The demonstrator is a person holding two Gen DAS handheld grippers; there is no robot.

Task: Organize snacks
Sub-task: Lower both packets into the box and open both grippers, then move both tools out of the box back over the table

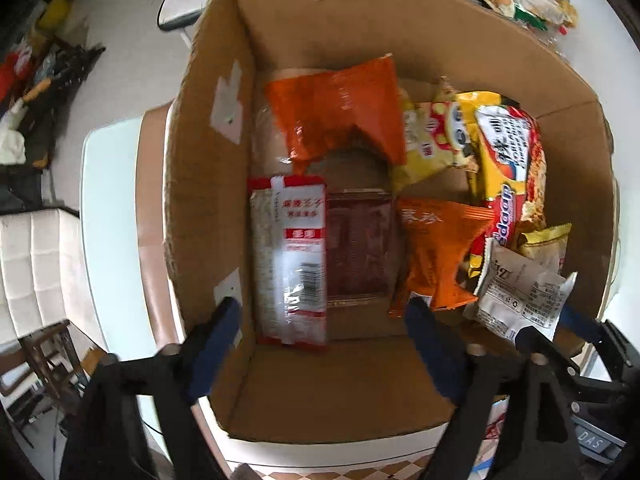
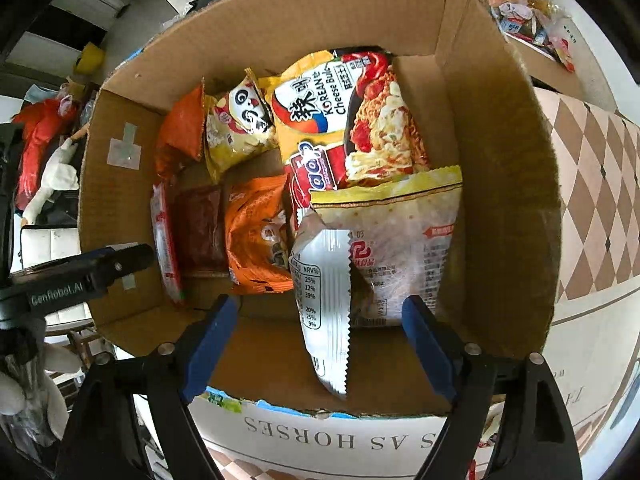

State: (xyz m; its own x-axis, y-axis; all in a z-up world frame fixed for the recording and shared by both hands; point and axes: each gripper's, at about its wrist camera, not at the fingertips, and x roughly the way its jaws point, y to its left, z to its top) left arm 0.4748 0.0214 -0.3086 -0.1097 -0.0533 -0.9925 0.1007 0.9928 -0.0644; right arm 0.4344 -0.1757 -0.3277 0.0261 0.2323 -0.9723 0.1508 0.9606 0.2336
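Both grippers hover released over the brown cardboard box [image 2: 500, 184], left gripper [image 1: 320, 332], right gripper [image 2: 320, 332]. Box well stocked; a white-silver crimped packet [image 2: 326, 312] lies near. Loose wrapped snacks [image 2: 528, 12] wait far right, outside.

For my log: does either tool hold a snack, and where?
Nothing is held. Left tool and right tool are open; the white packet between the right fingers touches neither.

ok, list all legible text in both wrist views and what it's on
"KOREAN Cheese" on the noodle packet.
"NRV%", "25%", "12%", "39%" on the white sachet.
"GenRobot.AI" on the left gripper body.
"S AS HORSES" on the cardboard box outer wall, upside down.
"DAS" on the right gripper body.
Chinese print on other packets: too blurred.
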